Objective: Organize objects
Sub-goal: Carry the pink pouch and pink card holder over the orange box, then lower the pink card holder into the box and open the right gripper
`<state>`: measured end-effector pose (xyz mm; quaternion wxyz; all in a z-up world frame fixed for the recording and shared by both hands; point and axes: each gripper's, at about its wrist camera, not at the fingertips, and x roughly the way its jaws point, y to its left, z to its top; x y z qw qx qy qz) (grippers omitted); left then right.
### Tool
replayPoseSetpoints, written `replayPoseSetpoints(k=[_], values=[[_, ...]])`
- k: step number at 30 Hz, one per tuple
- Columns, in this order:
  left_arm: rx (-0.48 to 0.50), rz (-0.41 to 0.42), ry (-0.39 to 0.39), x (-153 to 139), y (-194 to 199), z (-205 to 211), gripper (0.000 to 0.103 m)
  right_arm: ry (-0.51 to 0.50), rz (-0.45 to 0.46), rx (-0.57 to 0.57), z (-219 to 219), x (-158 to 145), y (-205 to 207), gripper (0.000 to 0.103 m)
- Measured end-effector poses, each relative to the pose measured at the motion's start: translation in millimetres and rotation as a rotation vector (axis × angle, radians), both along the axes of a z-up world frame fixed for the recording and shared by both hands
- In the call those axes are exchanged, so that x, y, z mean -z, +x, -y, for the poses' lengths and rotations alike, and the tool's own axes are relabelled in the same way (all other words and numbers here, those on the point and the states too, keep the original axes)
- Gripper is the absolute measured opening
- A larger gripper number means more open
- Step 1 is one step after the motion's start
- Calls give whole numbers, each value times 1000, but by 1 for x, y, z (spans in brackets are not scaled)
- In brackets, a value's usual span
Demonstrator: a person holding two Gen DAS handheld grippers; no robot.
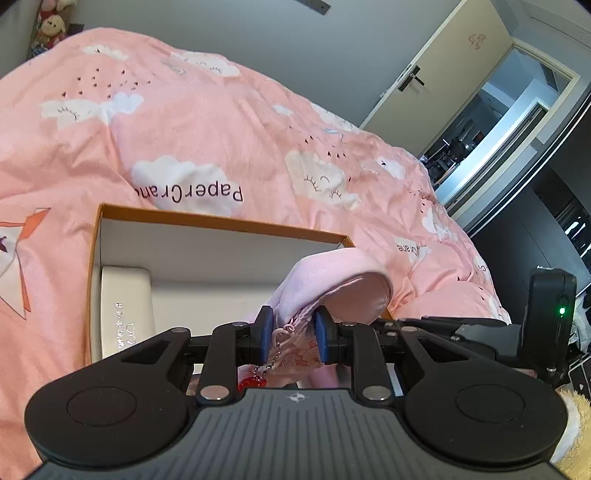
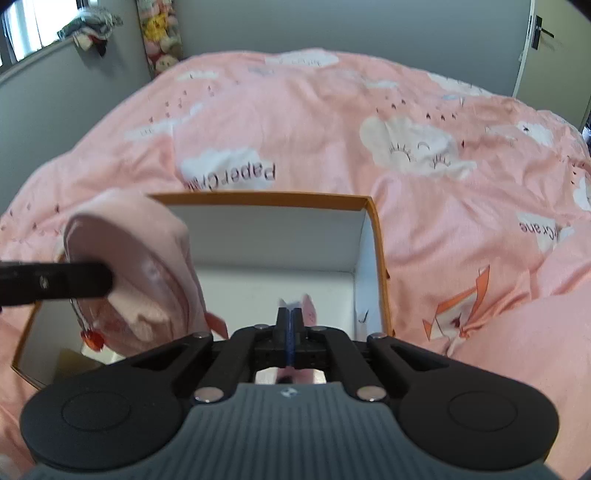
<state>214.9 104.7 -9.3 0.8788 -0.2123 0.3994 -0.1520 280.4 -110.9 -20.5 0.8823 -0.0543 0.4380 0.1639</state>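
An open orange-rimmed cardboard box [image 1: 221,219] with white inside lies on the pink bed; it also shows in the right wrist view [image 2: 376,236]. My left gripper [image 1: 294,334] is shut on a pink fabric pouch [image 1: 332,280] with a red charm on a bead chain [image 1: 255,382], held over the box's right part. The pouch also shows in the right wrist view [image 2: 140,266] with the left gripper's finger [image 2: 74,282] across it. My right gripper [image 2: 290,321] is shut on a small pink fabric item [image 2: 308,310] above the box floor.
A white rectangular item [image 1: 123,306] lies at the left end of the box. The pink cloud-print duvet [image 1: 221,122] covers the bed all around. Plush toys [image 2: 162,33] stand at the far wall. An open door [image 1: 436,70] is at the right.
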Motion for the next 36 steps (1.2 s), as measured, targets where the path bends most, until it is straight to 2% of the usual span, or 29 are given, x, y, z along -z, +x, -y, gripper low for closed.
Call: replayPoseSetpoints(k=[4,8,9,13,14,15,16,18,21,25,27,31,32,36], values=[[10,-15,-1,7,4,1,27,-36,-27,-13,0,8,-1,0],[-40,-38,26,12,12,-3,27,-35,-52,-87,-3,8,5,0],[-51,-44,35,13,14,-4,27,-24,-69,-114,-5,9,8,5],[-77,-72,45,18,20,-9,27,-15,-100,-217,-21,11,21,11],[-80,-74,51,19,21,-10,27,-35,-99,-242,-26,13,24,16],[-82,-77,56,19,22,-10,27,-51,-96,-266,-30,15,28,27],[-85,-79,61,20,24,-10,27,-66,-104,-300,-35,17,33,34],[-87,-85,72,21,27,-10,27,-92,-123,-345,-42,24,46,39],[-89,-101,89,23,34,-10,27,-153,-134,-409,-52,34,59,39],[-89,-117,106,28,42,-9,27,-166,-180,-468,-61,45,72,37],[-84,-120,104,30,44,-9,27,-184,-187,-473,-62,51,77,30],[-68,-122,107,31,48,-5,27,-234,-241,-457,-60,64,82,27],[-64,-124,109,32,49,-3,27,-246,-255,-458,-58,67,81,17],[-52,-127,107,33,52,0,27,-252,-302,-451,-51,72,82,18]])
